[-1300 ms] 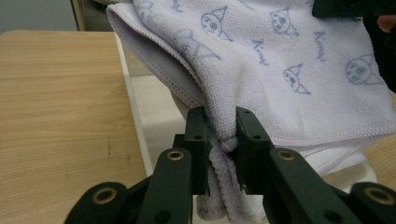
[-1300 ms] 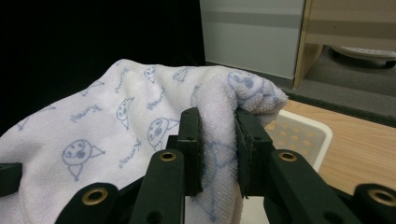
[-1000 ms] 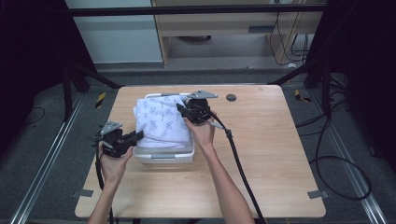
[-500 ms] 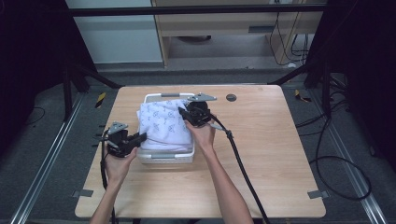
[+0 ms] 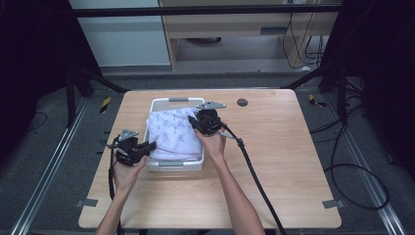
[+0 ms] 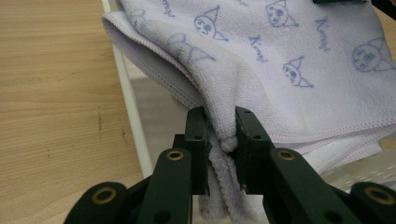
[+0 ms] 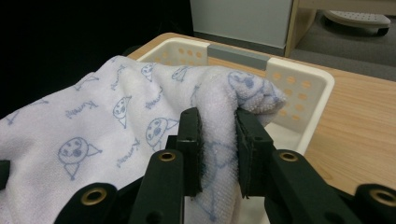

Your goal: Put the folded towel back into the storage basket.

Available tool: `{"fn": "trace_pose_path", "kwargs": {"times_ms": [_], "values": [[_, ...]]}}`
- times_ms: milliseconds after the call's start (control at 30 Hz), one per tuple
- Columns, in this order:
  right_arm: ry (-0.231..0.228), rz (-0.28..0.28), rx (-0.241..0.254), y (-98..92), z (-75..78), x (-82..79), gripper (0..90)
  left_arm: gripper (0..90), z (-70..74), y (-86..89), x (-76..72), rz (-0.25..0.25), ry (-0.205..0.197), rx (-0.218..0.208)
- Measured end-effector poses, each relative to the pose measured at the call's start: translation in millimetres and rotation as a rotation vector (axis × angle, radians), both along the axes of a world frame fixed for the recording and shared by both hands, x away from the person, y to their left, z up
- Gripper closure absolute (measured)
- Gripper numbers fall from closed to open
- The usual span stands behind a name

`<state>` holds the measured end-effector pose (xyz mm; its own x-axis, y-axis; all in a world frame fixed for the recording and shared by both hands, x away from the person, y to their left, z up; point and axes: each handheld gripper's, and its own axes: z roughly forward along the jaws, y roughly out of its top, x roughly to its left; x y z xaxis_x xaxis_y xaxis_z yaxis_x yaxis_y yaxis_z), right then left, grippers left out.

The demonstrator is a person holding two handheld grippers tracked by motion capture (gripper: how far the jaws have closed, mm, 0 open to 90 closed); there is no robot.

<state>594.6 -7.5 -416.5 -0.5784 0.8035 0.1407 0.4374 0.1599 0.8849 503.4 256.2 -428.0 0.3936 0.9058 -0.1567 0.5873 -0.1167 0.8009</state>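
Note:
A pale lilac towel printed with small blue cartoon faces lies folded over a white plastic basket on the wooden table. My left gripper is at the basket's near left corner, shut on a bunched corner of the towel, pinched between its black jaws. My right gripper is over the basket's right side, shut on another folded edge of the towel. The basket's far wall, with a grey handle, stands just behind that grip.
The wooden table has bare room to the right and front of the basket. A dark round grommet sits near the far edge. The right gripper's cable trails back over the table. Cables and a yellow tool lie on the floor around.
Both grippers, holding the towel, have drawn slightly toward the person; the towel has settled lower over the basket.

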Motion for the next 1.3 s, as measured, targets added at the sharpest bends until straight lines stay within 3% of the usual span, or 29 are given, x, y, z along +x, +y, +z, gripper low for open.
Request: {"fn": "trace_pose_path", "kwargs": {"times_ms": [967, 1067, 1300], "values": [[0.088, 0.015, -0.098, 4.2, -26.3, 7.9, 68.3, 73.3, -10.8, -8.1, 5.3, 0.014, 0.049, 0.098], [0.067, 0.015, -0.118, 4.1, -25.6, 7.0, 66.3, 71.7, -9.6, -8.1, 4.3, 0.017, 0.036, 0.099], [0.034, 0.017, -0.101, -4.6, -13.2, 1.3, 62.9, 69.8, 3.4, 0.1, -2.4, 0.041, -0.028, 0.063]]}}
